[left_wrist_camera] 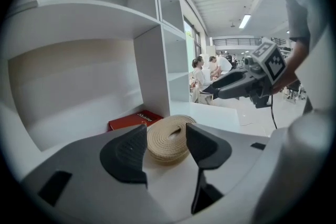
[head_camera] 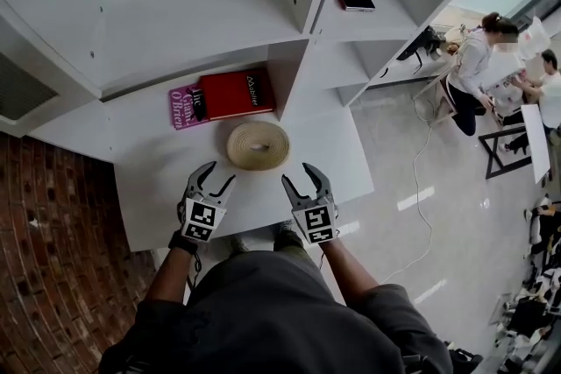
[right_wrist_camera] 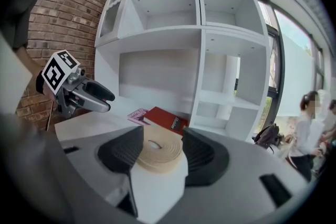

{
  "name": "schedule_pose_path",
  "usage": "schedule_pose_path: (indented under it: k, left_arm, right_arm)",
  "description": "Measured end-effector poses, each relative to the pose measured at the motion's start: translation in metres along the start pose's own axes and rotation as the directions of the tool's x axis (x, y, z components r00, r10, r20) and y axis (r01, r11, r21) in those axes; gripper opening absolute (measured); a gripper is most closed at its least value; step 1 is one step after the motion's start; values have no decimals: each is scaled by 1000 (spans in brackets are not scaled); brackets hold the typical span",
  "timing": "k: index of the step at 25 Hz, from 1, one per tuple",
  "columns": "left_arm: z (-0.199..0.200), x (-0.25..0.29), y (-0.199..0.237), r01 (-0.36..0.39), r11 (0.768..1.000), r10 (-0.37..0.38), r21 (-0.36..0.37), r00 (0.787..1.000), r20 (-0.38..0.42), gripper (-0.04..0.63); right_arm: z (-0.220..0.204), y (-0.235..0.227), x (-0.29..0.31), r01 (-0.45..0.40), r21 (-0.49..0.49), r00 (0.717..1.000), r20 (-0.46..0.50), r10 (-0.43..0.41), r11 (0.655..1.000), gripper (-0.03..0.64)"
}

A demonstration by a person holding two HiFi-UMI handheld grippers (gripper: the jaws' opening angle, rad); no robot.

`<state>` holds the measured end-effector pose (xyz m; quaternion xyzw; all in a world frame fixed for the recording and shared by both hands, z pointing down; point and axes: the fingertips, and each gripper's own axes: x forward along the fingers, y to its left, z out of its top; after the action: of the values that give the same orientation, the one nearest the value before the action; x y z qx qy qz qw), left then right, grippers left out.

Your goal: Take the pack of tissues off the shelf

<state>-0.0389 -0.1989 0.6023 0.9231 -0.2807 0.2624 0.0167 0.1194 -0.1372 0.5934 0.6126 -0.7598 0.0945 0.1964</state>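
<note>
Head view: white shelf (head_camera: 158,179) beside brick wall (head_camera: 53,232) — coil (head_camera: 258,144), red book (head_camera: 232,92) on it; left gripper (head_camera: 221,173), right gripper (head_camera: 298,175) both parted, empty.

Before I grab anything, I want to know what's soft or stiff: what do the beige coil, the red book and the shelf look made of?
Coil: braided rope or woven fibre, matte beige; ribbed strands show.
Red book: smooth, faintly shiny cover, probably paper or card.
Shelf: flat white boards, matte, likely laminated wood; the core can't be seen.
</note>
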Motion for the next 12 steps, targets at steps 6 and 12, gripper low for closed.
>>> schedule_pose_path:
  k: [6, 12]
  left_arm:
    - [18, -24, -2, -10, 1000, 9, 8, 999, 46, 183]
    - [28, -44, -3, -36, 999, 35, 9, 996, 83, 140]
  right_arm:
    - [22, -2, -18, 29, -11, 999, 40, -29, 1000, 179]
    - [29, 0, -33, 42, -14, 998, 57, -41, 999, 133]
